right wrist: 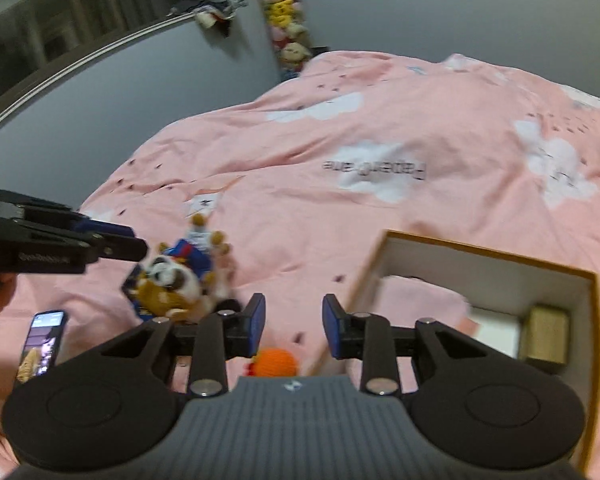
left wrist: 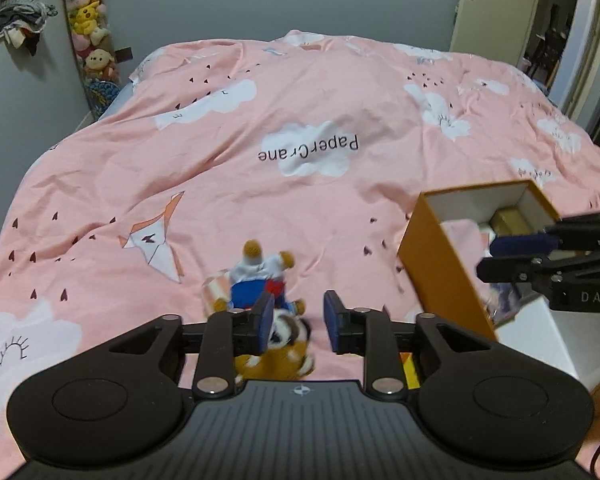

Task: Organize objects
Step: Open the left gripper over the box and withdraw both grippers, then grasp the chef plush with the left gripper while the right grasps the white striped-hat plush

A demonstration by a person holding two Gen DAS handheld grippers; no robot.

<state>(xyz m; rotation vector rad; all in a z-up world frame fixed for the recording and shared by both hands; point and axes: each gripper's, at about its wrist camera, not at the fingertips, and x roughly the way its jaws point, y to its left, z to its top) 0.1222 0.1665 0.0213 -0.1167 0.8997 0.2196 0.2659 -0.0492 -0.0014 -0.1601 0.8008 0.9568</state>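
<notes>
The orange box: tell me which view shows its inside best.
The right wrist view. It looks down into the orange box, showing white walls, pink fabric and a tan block in the corner. The left wrist view shows mainly its orange side, with the right gripper blocking part of the opening.

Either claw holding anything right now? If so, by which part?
Nothing held. Left claw is open over the plush toys, pads not pressing them. Right claw is open and empty beside the orange box.
</notes>
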